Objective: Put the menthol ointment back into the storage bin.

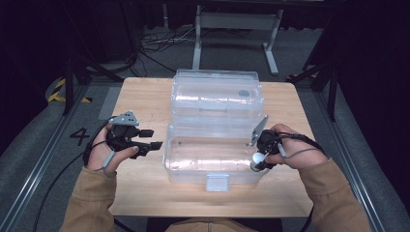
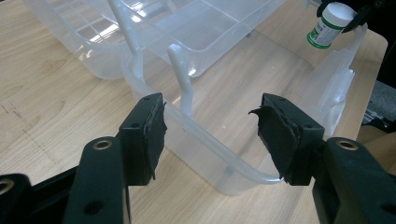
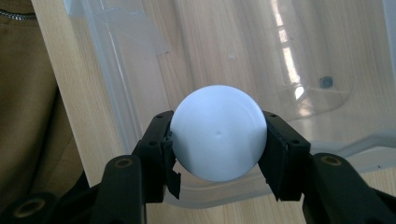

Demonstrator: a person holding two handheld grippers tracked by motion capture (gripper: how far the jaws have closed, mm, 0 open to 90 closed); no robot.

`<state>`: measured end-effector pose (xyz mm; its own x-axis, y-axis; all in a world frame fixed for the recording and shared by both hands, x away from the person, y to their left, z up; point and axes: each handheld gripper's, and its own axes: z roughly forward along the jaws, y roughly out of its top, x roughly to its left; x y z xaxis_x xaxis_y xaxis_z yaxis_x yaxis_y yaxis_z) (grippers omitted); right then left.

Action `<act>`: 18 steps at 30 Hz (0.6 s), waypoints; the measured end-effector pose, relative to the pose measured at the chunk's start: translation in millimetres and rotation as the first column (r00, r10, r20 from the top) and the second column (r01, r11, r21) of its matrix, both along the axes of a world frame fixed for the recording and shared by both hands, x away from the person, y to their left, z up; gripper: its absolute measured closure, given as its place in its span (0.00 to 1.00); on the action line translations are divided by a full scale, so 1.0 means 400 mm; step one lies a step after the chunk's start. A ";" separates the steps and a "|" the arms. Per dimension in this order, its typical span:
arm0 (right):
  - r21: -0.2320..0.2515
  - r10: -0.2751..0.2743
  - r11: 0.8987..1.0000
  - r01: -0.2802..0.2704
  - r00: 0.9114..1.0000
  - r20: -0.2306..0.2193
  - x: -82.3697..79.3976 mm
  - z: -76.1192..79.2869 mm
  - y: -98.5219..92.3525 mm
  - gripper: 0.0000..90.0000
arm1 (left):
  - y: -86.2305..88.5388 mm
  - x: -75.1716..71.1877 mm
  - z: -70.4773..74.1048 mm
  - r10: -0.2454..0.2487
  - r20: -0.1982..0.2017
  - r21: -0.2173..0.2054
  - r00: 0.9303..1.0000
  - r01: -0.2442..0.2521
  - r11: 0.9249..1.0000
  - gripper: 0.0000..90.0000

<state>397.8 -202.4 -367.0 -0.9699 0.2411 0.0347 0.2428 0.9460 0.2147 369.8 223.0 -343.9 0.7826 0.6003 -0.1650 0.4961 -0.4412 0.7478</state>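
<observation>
Item: small white bottle [image 1: 256, 161], white screw cap, green-and-white label visible at the upper right of the left gripper view [image 2: 327, 25].

Location: held at the lower right of the high view, over the right end of the clear plastic box [image 1: 193, 164]. In the right gripper view the round cap [image 3: 218, 133] is seen end-on at centre frame, with the box floor behind it.

Tongs: the right gripper [image 1: 261, 157] is clamped on the bottle, one pad at either side of the cap. The left gripper [image 2: 210, 135] is held with jaws apart and nothing between the pads; the rounded box rim [image 2: 219, 144] is seen behind them.

Container: box open, hinged lid [image 1: 217, 92] laid back toward the upper centre of the high view, on a wooden table [image 1: 145, 96].

Handling, as judged: light and rigid, with a hard plastic shell unlikely to deform. The smooth round cap is probably slippery, so rolling between the pads is a risk. A firmer hold is expected lower on the straight labelled body. The bottle is not thought fragile. The box walls appear thin and may flex if knocked.
</observation>
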 end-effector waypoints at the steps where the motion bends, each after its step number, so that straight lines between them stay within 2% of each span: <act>1: 0.001 0.003 1.000 -0.003 1.000 0.001 0.001 -0.003 0.000 0.56 | 0.000 0.000 0.000 0.003 -0.001 -0.001 1.000 -0.003 1.000 0.46; 18: -0.031 0.013 0.999 -0.013 1.000 -0.005 0.005 -0.035 0.010 0.56 | 0.001 0.000 -0.001 0.002 -0.005 0.001 1.000 -0.002 1.000 0.46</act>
<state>400.0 -198.6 -381.0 -0.9728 0.2294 0.0317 0.2312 0.9552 0.1845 370.0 223.3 -344.4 0.7804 0.6023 -0.1680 0.5006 -0.4408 0.7450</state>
